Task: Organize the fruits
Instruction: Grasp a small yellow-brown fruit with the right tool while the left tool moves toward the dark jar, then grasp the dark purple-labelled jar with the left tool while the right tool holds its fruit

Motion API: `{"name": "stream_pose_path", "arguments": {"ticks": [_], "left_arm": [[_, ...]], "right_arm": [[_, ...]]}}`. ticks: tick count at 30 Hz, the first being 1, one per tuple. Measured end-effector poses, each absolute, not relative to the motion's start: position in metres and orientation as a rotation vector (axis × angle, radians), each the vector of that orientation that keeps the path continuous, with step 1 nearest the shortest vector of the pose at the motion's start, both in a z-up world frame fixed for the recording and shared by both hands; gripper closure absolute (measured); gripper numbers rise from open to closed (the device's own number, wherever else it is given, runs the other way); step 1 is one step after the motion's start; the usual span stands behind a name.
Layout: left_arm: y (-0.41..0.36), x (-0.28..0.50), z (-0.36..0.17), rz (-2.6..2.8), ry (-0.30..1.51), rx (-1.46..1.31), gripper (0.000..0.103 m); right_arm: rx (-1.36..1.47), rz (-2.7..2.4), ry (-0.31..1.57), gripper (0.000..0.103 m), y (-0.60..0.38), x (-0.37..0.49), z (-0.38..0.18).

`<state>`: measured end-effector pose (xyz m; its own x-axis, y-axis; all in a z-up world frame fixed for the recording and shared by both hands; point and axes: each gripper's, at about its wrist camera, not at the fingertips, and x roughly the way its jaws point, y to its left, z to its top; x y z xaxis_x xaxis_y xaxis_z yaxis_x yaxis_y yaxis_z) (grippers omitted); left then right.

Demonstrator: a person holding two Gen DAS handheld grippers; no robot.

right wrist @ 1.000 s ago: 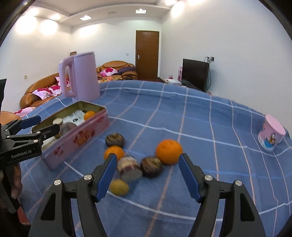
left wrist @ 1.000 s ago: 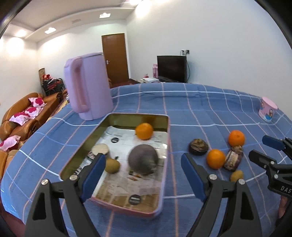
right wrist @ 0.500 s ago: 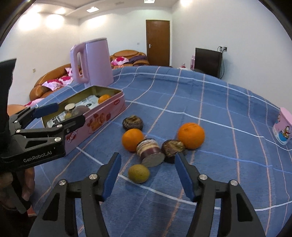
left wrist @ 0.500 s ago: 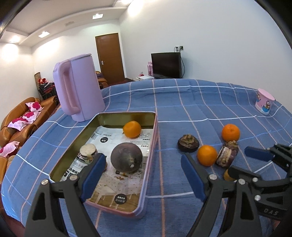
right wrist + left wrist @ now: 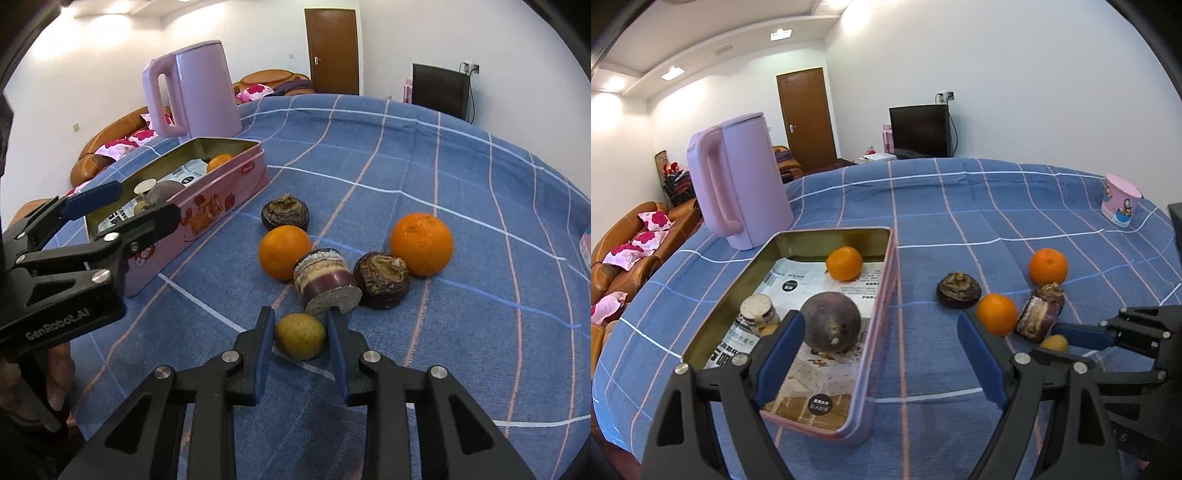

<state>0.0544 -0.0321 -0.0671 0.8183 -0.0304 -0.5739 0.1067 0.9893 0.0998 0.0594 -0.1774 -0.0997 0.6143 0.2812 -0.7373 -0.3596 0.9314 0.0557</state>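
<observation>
My right gripper (image 5: pixel 300 341) is shut on a small yellow-green fruit (image 5: pixel 300 335) that rests on the blue checked cloth. Just past it lie a cut purple fruit (image 5: pixel 327 282), two oranges (image 5: pixel 284 252) (image 5: pixel 422 243) and two dark mangosteens (image 5: pixel 285 213) (image 5: pixel 382 278). My left gripper (image 5: pixel 881 352) is open and empty above the near end of the pink tin (image 5: pixel 875 369). The tin holds an orange (image 5: pixel 844 263), a big dark round fruit (image 5: pixel 831 326) and a cut fruit (image 5: pixel 757 314). The right gripper also shows in the left wrist view (image 5: pixel 1067 341).
A tall pink kettle (image 5: pixel 738 184) stands behind the tin. A pink cup (image 5: pixel 1120 203) sits at the far right of the table. Sofas with cushions lie beyond the table's left edge, a TV at the back.
My right gripper moved forward and down and closed on the yellow-green fruit. My left gripper drew back slightly from the tin and stayed open.
</observation>
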Motion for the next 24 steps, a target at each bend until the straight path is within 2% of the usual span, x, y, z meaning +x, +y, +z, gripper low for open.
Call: {"name": "stream_pose_path", "arguments": {"ticks": [11, 24], "left_arm": [[-0.062, 0.062, -0.068, -0.117, 0.615, 0.170, 0.016], [-0.114, 0.062, -0.076, -0.229, 0.629, 0.238, 0.017]], "right_arm": [[-0.108, 0.152, 0.717, 0.073, -0.225, 0.060, -0.083], [-0.038, 0.083, 0.708, 0.073, -0.258, 0.063, -0.080]]}}
